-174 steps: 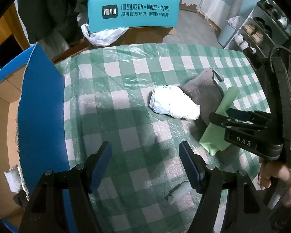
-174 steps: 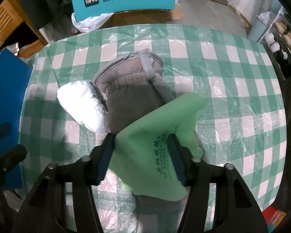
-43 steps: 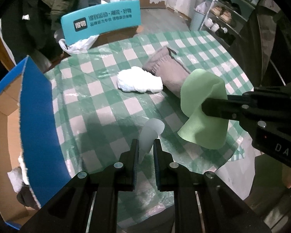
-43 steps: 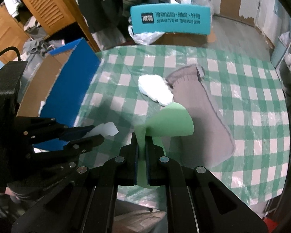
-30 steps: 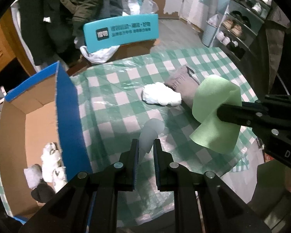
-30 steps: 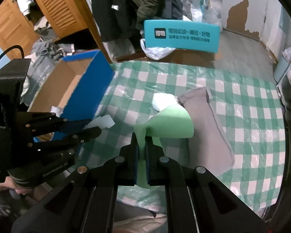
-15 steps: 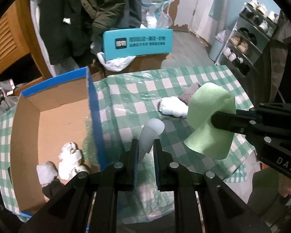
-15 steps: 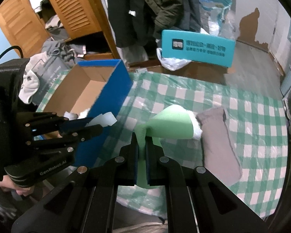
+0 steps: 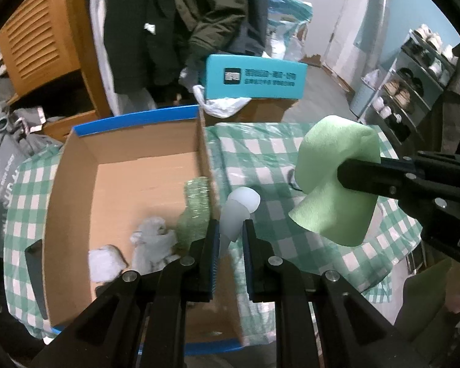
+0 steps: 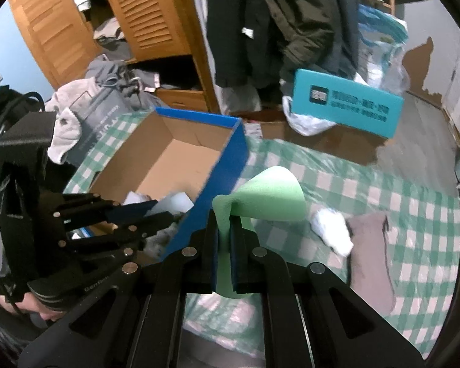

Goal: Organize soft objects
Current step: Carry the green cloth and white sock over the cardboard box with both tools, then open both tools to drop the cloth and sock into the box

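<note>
Step in hand: carrying two items to the open blue-sided cardboard box. My left gripper is clamped on a small translucent white foam piece, above the box's right wall. My right gripper pinches a light green foam sheet, right of the box. Next: move over the opening, then release. A second ago the box sat further left in view.

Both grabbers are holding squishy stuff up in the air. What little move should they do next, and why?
Probably carry both pieces over the open cardboard box and let go. The left gripper pinches a white foam piece, the right gripper a green foam sheet, and other soft things already lie in the box.
</note>
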`<state>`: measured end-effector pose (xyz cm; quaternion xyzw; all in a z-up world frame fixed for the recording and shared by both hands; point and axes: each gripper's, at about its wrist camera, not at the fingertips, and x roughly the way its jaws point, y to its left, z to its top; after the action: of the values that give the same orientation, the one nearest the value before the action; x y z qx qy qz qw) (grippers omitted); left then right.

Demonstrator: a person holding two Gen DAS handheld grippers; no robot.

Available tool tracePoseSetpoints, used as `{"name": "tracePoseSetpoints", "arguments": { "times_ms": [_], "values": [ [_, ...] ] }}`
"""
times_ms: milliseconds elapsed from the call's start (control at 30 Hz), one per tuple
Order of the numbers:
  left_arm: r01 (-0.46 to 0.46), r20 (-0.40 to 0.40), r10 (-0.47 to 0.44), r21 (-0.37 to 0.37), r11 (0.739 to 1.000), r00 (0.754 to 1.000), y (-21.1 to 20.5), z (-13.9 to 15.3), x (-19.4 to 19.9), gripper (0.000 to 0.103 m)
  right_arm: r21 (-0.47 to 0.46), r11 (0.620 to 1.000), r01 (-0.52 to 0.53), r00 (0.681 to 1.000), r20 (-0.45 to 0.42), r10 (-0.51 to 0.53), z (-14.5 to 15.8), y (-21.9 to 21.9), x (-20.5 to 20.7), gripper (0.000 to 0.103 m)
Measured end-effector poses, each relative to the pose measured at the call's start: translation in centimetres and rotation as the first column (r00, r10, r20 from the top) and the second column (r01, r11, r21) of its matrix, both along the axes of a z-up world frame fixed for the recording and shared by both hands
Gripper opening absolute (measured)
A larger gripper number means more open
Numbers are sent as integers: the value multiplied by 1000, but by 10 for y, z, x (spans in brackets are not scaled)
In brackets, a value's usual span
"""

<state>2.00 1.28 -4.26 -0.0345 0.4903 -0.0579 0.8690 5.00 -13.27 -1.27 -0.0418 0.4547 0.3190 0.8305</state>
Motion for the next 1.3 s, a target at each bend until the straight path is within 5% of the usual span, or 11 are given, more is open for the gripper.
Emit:
{"name": "tracePoseSetpoints", "arguments": {
  "times_ms": [700, 1300],
  "values": [
    [-155, 12, 155, 11, 988, 988, 88, -8, -10, 15, -43, 991, -125, 992, -21, 124, -5, 104, 5, 6],
    [-236, -80, 235, -5, 972, 969, 120, -38, -8, 18, -113, 975, -193, 979, -88, 184, -38, 152, 14, 6]
  ]
}}
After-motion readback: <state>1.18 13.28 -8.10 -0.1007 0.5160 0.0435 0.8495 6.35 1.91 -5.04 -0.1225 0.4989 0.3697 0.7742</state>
